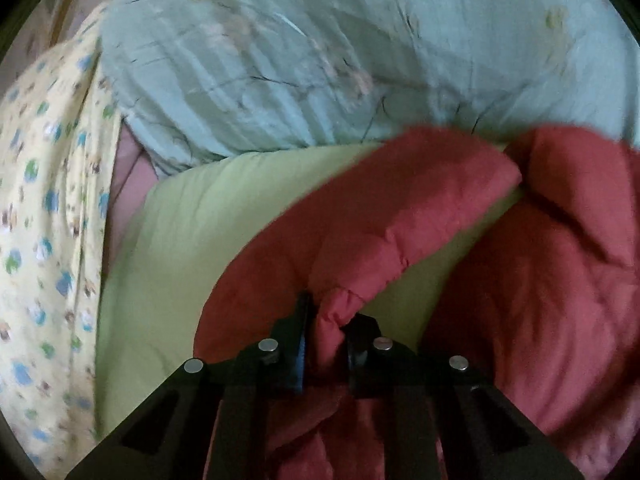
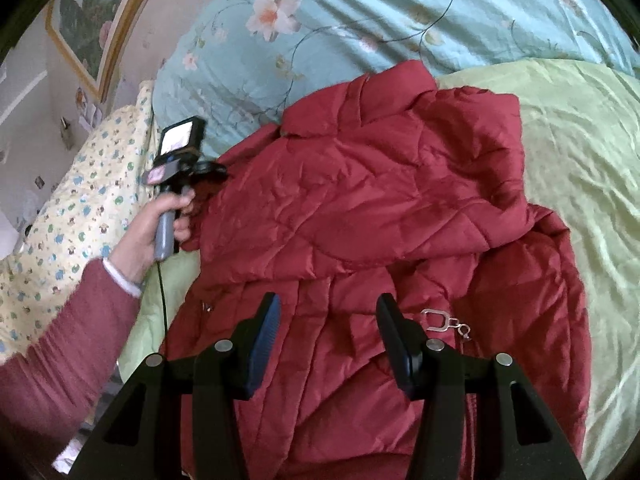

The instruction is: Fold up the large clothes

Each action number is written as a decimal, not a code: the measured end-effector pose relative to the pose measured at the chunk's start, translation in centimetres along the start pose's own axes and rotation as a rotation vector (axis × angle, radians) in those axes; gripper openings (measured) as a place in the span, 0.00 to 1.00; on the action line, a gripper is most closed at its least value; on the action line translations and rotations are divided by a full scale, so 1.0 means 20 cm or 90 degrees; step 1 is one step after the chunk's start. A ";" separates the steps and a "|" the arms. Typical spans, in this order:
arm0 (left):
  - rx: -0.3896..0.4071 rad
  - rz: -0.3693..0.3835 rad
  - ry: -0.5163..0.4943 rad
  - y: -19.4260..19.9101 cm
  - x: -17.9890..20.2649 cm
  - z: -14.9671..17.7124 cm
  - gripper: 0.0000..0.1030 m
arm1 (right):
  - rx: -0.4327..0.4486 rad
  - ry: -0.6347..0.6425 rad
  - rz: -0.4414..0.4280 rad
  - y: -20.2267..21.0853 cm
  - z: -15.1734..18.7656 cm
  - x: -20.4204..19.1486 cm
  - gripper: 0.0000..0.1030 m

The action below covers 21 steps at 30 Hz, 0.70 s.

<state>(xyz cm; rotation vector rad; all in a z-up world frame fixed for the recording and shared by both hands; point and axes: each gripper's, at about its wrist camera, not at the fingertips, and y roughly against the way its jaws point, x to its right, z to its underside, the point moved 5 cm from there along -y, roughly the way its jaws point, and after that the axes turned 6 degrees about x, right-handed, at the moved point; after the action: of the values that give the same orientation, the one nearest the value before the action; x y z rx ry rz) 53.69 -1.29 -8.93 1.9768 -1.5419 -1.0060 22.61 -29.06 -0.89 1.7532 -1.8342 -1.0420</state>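
The left gripper (image 1: 326, 326) pinches what looks like a sleeve cuff of the red jacket (image 2: 380, 216) on the bed (image 2: 580, 152); the right gripper's (image 2: 328, 312) 2 fingers hang spread above it.

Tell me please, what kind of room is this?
Most likely a bedroom. The red padded jacket lies on a bed with a light green sheet, a floral blue quilt is bunched behind it, and a framed picture hangs on the wall.

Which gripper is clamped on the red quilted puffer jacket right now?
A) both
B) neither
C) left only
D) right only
C: the left gripper pinches a fold of the red quilted puffer jacket, while the right gripper hangs open above it, gripping nothing.
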 end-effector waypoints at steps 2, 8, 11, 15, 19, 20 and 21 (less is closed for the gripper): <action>0.012 0.037 0.035 0.09 -0.04 0.02 0.12 | 0.008 -0.005 -0.004 0.02 -0.01 0.00 0.51; 0.081 0.148 0.112 0.43 -0.11 0.11 0.12 | 0.014 -0.008 -0.004 0.04 0.00 -0.02 0.51; 0.101 0.207 0.129 0.58 -0.10 0.18 0.12 | 0.016 -0.010 -0.003 0.04 0.01 -0.02 0.51; 0.114 0.274 0.115 0.72 0.03 0.28 0.12 | 0.021 -0.032 0.009 0.05 0.02 0.01 0.51; 0.109 0.326 0.091 0.82 0.18 0.39 0.12 | 0.025 -0.059 0.017 0.06 0.03 0.07 0.51; 0.107 0.336 0.081 0.83 0.23 0.41 0.12 | 0.027 -0.065 0.019 0.07 0.03 0.08 0.51; 0.103 0.343 0.067 0.83 0.27 0.44 0.12 | 0.028 -0.070 0.020 0.08 0.03 0.09 0.51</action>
<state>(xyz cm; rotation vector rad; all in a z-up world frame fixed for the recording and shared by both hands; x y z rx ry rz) 37.01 -10.34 -4.18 1.5384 -1.9915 -0.5613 20.97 -30.82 -0.48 1.7179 -1.9589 -1.1143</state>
